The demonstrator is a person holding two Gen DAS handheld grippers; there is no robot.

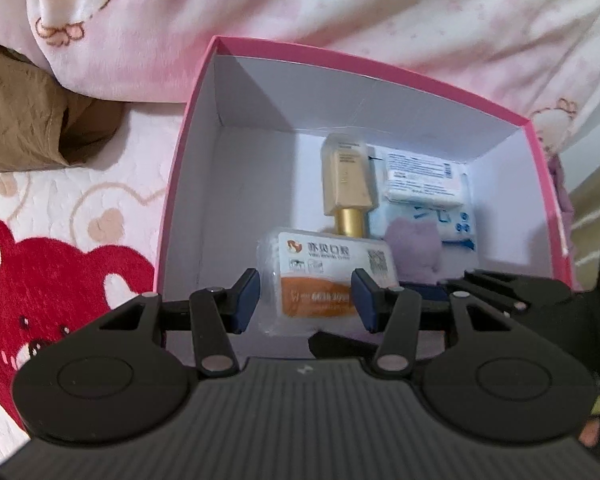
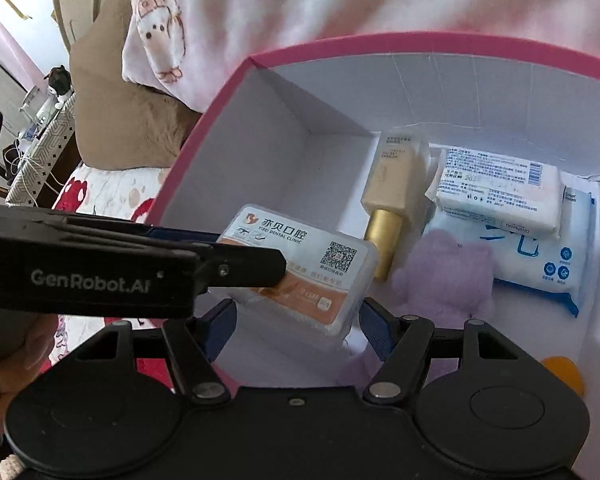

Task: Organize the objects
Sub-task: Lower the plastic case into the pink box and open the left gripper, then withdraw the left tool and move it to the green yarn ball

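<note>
Left gripper (image 1: pixel 306 300) jaws clamped on the floss box (image 1: pixel 324 280), held over the near part of the pink box (image 1: pixel 172 208) on the bed. Right gripper (image 2: pixel 296 328) jaws wide, holding nothing, just beside it. Gold bottle (image 2: pixel 392 188), tissue packs (image 2: pixel 500 188) and purple plush (image 2: pixel 444 276) lie inside.

The box (image 1: pixel 188 120) is bright pink outside and plain white within, and in it the clear case (image 1: pixel 324 276) carries a white label with an orange band and a black QR square, beside a bottle (image 1: pixel 348 184) of pale cream with a gold cap. A soft lilac plush (image 1: pixel 414 246) lies against a white packet (image 2: pixel 540 256) printed in blue. The bedcover (image 1: pixel 60 240) is white with pink hearts and a red bear, and the blanket (image 1: pixel 340 8) behind is pale pink.
</note>
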